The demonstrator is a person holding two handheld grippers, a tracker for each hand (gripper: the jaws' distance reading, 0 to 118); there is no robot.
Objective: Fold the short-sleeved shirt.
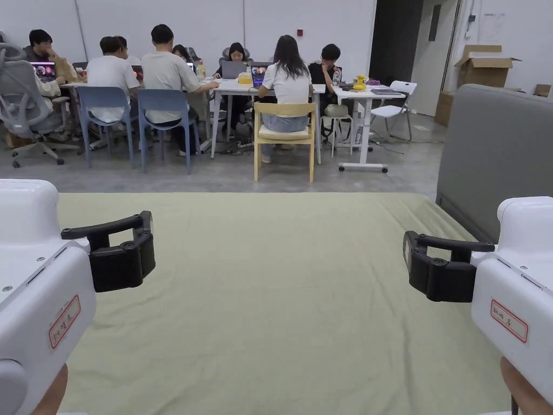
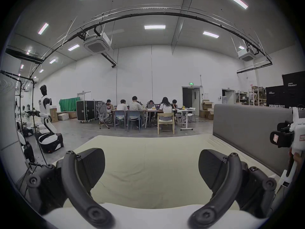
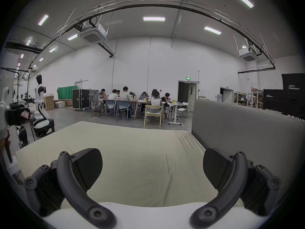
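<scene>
Head view: left tool (image 1: pixel 145 251) and right tool (image 1: pixel 410 265), jaws apart and empty, hover above the green-sheeted bed (image 1: pixel 281 302); a shirt, presumably soft and light, suits hem-corner grasps.

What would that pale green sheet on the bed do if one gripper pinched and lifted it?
The sheet would probably tent up limply; its faint creases suggest thin, floppy cloth. It looks light, and might slide across the mattress rather than stay put.
</scene>
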